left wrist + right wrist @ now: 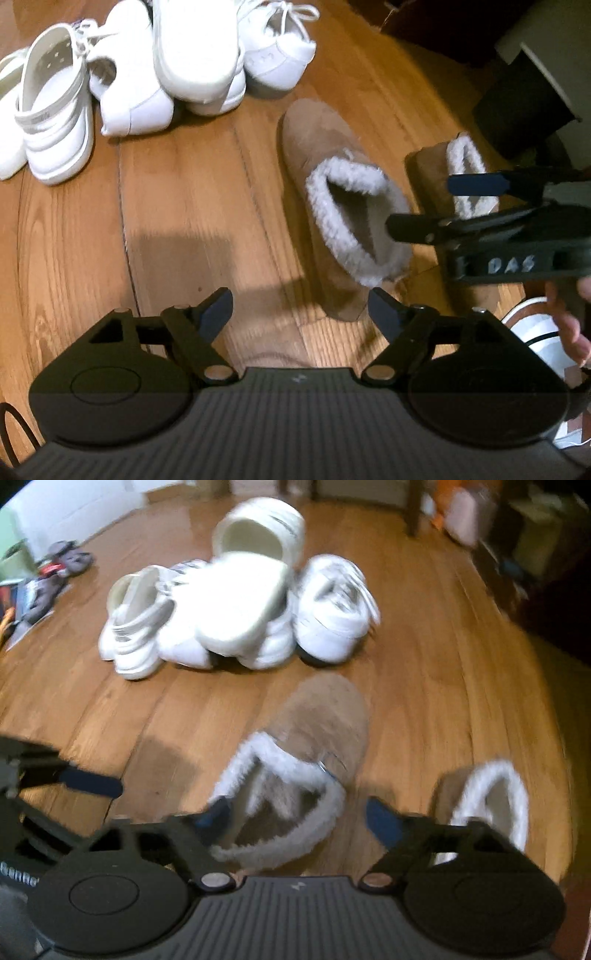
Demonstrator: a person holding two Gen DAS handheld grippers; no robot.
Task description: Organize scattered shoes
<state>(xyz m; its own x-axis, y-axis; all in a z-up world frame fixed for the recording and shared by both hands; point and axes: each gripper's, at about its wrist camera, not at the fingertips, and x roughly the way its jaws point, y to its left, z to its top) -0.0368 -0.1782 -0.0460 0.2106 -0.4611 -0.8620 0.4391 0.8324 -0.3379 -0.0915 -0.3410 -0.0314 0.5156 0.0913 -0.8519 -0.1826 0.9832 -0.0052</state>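
A tan slipper (317, 147) (325, 716) with a grey fleece collar lies on the wood floor. Its mate (428, 162) (495, 786) lies just to its right. My right gripper (436, 205) (301, 818) hovers over the first slipper's heel end. The collar sits between its fingers, and a gap shows beside the right finger. My left gripper (301, 306) stands open just short of that slipper's heel, with bare floor between its fingers. One of its fingers (92, 782) shows at the left of the right wrist view. Behind lies a pile of white shoes (195, 48) (236, 605), including a white clog (51, 110).
Dark furniture (524, 110) stands close behind the second slipper. A hand (569, 317) holds the right gripper above another white shoe (539, 332). Small clutter (55, 565) lies at the far left of the floor, and a furniture leg (413, 506) stands at the back.
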